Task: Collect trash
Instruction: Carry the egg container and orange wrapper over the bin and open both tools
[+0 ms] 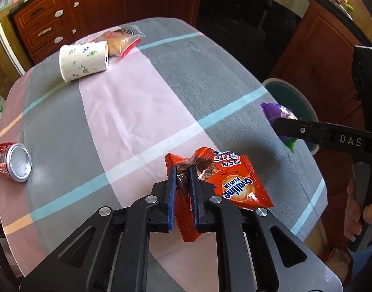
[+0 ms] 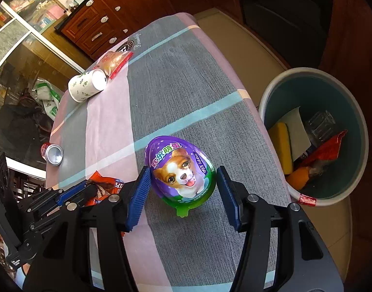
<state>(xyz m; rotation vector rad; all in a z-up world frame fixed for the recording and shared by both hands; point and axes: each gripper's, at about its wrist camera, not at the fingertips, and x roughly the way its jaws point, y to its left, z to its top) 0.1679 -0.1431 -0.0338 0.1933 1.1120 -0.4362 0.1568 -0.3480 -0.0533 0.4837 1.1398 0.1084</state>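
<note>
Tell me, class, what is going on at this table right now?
A person with a gripper in each hand is clearing trash off a table with a checked cloth. The left gripper is shut on an orange Ovaltine wrapper. The right gripper is open around a purple toy egg pack, not yet gripping it. A bin beside the table already holds some rubbish. A paper cup, a can and a snack bag lie on the table.

Your left gripper (image 1: 182, 170) has a black frame, round silver screws and ribbed blue pads (image 1: 172, 194). Your right gripper (image 2: 183, 189) is built the same; seen from the left camera, its side reads "DAS" in white, with a green light above. Your bare hand (image 1: 361, 216) grips its grey handle.
</note>
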